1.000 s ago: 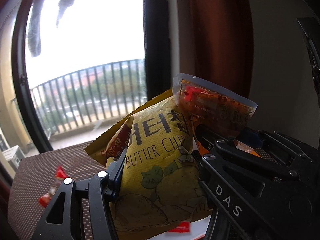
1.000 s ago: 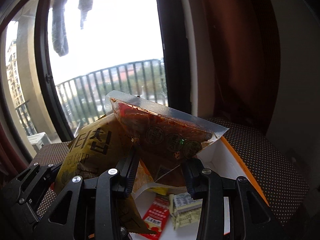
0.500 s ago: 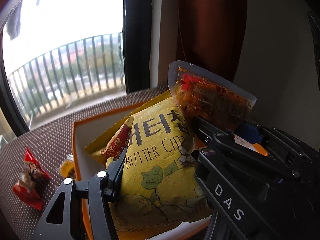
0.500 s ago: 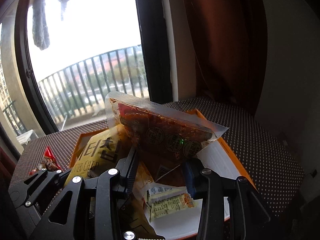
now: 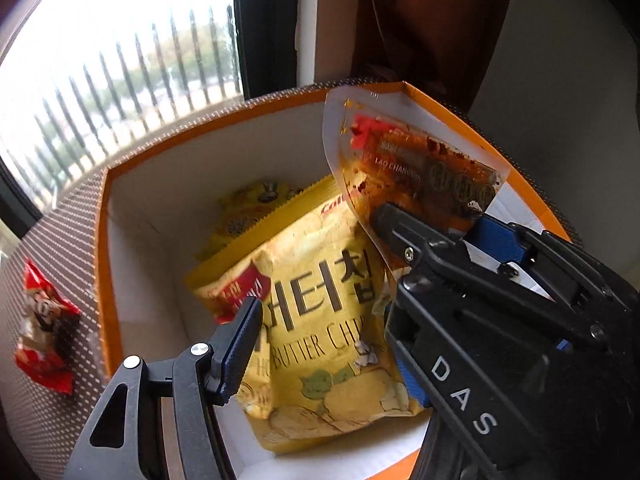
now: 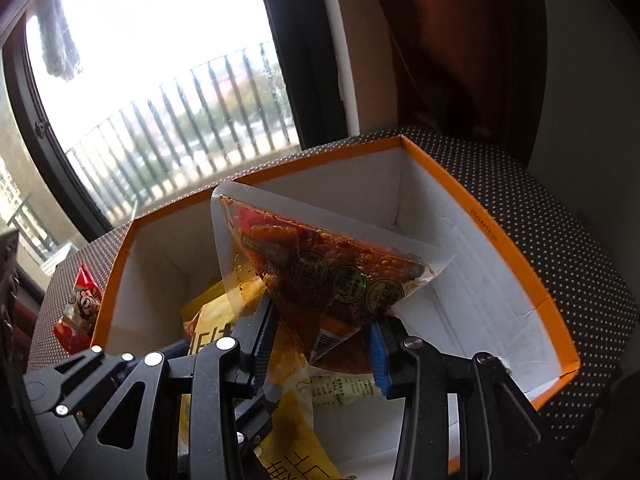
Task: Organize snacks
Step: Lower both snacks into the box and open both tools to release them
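The left claw (image 5: 320, 344) was opening around the yellow butter chip bag (image 5: 320, 320) inside the orange box (image 5: 106, 240); the right claw (image 6: 320, 344) pinched the red spicy snack pouch (image 6: 320, 272) at twelve o'clock.

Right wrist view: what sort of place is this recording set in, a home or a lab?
Probably a home, likely an upper-floor flat: a window onto a railed balcony, a dark red curtain, and an orange snack box on a dotted brown tabletop.
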Motion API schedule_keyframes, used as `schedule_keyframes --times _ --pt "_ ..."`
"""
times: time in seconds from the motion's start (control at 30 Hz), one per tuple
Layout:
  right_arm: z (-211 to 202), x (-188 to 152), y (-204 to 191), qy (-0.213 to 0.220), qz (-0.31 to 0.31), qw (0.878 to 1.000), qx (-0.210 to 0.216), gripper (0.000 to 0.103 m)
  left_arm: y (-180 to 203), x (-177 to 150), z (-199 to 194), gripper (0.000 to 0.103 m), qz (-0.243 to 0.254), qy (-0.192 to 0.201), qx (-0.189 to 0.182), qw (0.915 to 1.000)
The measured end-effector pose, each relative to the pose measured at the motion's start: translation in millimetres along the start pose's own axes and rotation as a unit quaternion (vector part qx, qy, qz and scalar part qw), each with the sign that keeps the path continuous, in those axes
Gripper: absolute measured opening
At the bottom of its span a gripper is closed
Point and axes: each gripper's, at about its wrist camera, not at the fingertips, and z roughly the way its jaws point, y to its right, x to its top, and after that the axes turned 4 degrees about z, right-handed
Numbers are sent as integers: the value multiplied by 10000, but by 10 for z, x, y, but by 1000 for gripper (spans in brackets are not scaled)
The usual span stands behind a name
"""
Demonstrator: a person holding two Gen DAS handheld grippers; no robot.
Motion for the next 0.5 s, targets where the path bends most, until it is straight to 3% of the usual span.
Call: schedule_keyframes --times 0.33,0.5 --pt "54 211 -220 45 -328 9993 201 44 50 176 -157 66 146 220 415 9988" --pt "140 346 -244 14 -340 9993 148 44 62 312 -41 70 38 204 424 9989"
